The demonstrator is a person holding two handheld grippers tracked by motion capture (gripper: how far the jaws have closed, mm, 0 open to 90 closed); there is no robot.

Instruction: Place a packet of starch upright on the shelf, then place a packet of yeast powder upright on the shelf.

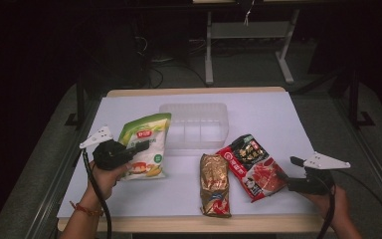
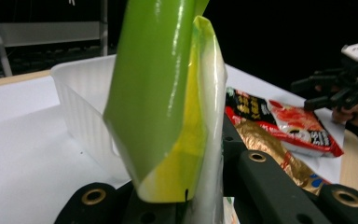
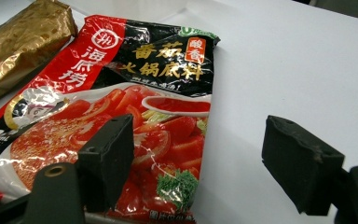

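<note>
High view: the left gripper [image 1: 138, 147] clamps the green-and-white plastic snack bag [image 1: 145, 144], at nine o'clock from the clear ribbed plastic bin [image 1: 195, 126] on the white surface [image 1: 278, 119]. Left gripper view: jaws pinch that bag's edge (upright). Right gripper view: the right gripper [image 3: 198, 161] gapes wide, empty, over the red-and-black glossy sauce packet [image 3: 121, 107] beside a crinkled gold foil pouch [image 3: 18, 37].

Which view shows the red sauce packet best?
Right gripper view: the red sauce packet is close, label readable, just ahead of the open right claw. High view shows it small; left gripper view shows part, far off.
</note>
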